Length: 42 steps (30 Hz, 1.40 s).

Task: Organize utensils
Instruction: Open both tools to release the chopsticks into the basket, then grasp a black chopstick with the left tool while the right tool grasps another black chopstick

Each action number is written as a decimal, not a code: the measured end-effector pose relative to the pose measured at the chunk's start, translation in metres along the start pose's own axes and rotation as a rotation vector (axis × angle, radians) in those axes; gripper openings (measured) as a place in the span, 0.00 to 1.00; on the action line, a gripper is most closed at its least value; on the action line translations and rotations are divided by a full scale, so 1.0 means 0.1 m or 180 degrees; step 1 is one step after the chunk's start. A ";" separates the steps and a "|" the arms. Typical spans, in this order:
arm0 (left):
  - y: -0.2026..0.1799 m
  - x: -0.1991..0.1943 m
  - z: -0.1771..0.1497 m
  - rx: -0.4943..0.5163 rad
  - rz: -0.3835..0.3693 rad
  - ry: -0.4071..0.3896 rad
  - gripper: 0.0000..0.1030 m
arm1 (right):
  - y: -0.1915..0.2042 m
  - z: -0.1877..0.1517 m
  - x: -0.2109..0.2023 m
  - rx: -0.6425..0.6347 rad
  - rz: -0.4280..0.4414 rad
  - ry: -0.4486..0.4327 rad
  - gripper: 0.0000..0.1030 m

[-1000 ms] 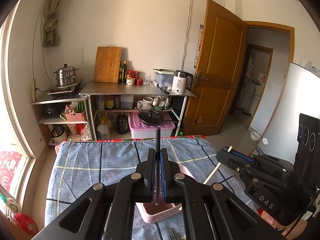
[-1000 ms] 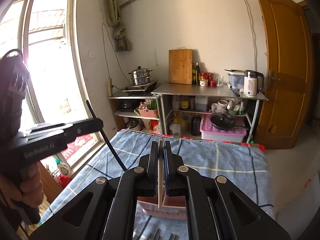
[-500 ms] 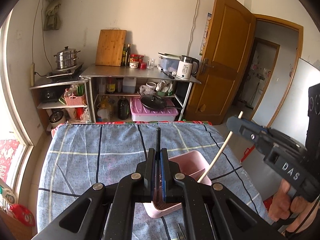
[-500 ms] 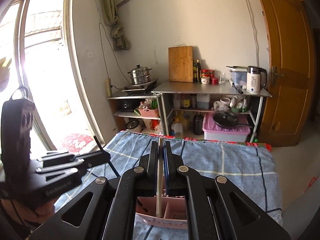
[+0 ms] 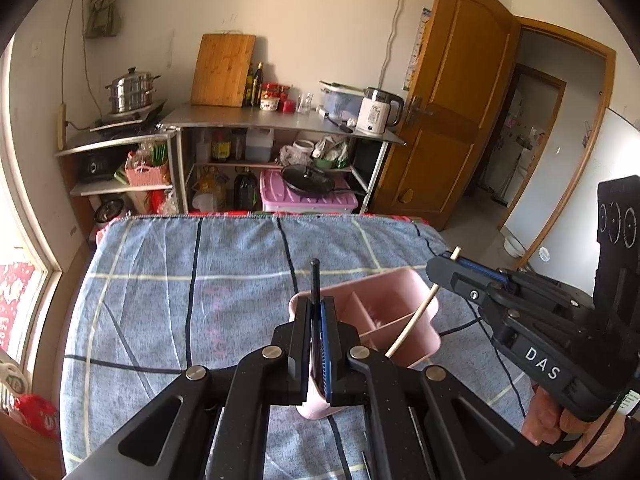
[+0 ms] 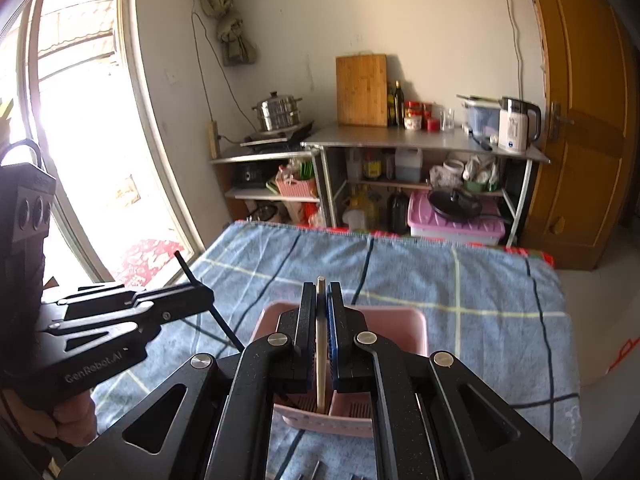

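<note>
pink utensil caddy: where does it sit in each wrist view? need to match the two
Left wrist: pink utensil caddy sits lower centre, right of and partly behind the left gripper.
Right wrist: pink utensil caddy sits bottom centre, mostly hidden behind the right gripper.
Shared landmark: wooden cutting board against the far wall.

A thin black stick-like utensil (image 5: 315,280) stands clamped between the left jaws, its blunt tip poking out above them and its lower end inside the pink utensil holder (image 5: 404,304) just beneath. A pale wooden chopstick (image 6: 320,364) is pinched between the right jaws, tilted, its lower end reaching into the same holder. The holder is rectangular, open-topped, split by dividers, and sits below both jaws.
</note>
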<state>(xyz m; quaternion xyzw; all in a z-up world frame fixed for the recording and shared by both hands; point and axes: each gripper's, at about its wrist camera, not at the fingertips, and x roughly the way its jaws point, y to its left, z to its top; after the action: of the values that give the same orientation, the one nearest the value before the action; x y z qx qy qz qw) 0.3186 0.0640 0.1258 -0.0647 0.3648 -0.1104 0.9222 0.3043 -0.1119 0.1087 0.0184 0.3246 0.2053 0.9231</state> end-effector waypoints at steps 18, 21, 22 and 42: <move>0.02 -0.51 -0.18 -0.0079 0.0006 -0.0331 0.22 | -0.08 -0.18 -0.36 0.0043 0.0000 -0.0049 0.18; -0.06 -0.66 -0.34 -0.0026 0.0020 -0.0397 0.22 | -0.09 -0.32 -0.56 0.0063 -0.0007 -0.0132 0.19; -0.07 -0.70 -0.40 -0.0014 0.0023 -0.0413 0.22 | -0.10 -0.36 -0.62 0.0075 -0.0019 -0.0152 0.19; -0.62 -1.02 -1.77 0.0153 0.0036 -0.0411 0.23 | -0.15 -1.59 -1.34 0.0297 -0.0187 -0.0006 0.26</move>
<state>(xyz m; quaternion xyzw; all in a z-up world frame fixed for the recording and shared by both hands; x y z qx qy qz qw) 0.1149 0.0232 0.0770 -0.0475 0.3021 -0.1095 0.9458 0.1184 -0.1934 0.0597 0.0521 0.3334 0.1627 0.9272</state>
